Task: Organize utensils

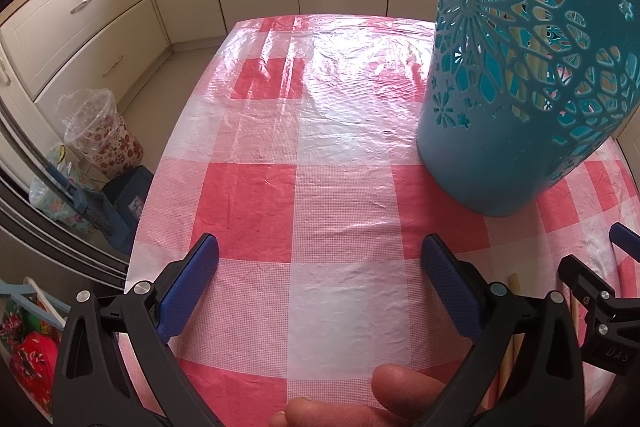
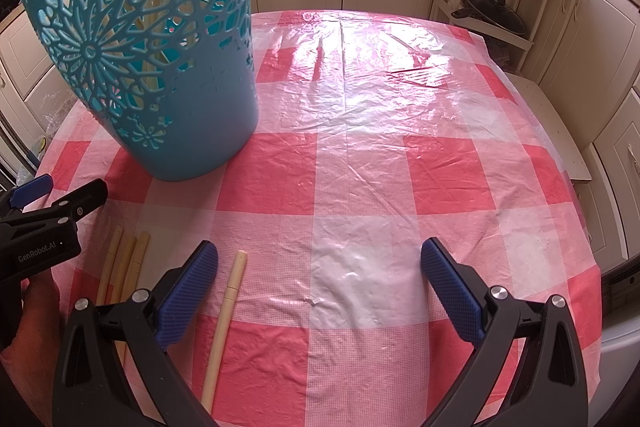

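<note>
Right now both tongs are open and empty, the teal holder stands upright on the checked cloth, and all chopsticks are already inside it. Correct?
Not quite: some chopsticks are in the teal holder, but a loose chopstick and a group of three lie on the checked cloth, per the right wrist view. The rest holds: left tongs and right tongs open, empty.

1. Table (image 2: 360, 187) w/ pink-white check cloth under clear plastic
2. Teal cutout holder (image 2: 160, 67) stands upright on it, chopsticks inside
3. Three chopsticks (image 2: 124, 267) lie together just in front of holder
4. One chopstick (image 2: 226, 323) alone, near those, right of them
</note>
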### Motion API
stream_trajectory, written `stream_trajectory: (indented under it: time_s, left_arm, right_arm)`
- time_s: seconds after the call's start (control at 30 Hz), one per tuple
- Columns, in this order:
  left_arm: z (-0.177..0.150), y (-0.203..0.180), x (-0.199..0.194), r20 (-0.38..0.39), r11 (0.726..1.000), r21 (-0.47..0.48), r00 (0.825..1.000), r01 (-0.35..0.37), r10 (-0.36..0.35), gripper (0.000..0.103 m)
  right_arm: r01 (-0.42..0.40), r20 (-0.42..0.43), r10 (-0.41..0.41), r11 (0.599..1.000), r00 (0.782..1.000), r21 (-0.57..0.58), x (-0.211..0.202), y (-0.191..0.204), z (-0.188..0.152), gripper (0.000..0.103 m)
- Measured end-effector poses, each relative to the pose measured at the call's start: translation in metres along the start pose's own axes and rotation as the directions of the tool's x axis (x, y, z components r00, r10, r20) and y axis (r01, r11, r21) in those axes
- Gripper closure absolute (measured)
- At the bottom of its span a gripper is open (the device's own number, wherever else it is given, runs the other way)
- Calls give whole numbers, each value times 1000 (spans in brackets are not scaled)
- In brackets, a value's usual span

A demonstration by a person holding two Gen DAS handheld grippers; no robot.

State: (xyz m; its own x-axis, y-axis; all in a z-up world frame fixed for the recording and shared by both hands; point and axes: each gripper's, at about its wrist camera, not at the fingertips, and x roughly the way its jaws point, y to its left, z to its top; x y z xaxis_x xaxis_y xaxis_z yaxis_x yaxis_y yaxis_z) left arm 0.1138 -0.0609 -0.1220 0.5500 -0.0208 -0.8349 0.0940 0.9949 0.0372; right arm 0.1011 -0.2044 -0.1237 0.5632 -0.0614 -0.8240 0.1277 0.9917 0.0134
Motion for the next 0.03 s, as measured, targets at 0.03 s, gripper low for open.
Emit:
stream_trajectory:
  time_s: [0.03]
  left_arm:
    - [0,0,0,0,1000,0,1000,0,0,6]
  right_arm:
    - [0,0,0,1000,1000,0,0,0,0,6]
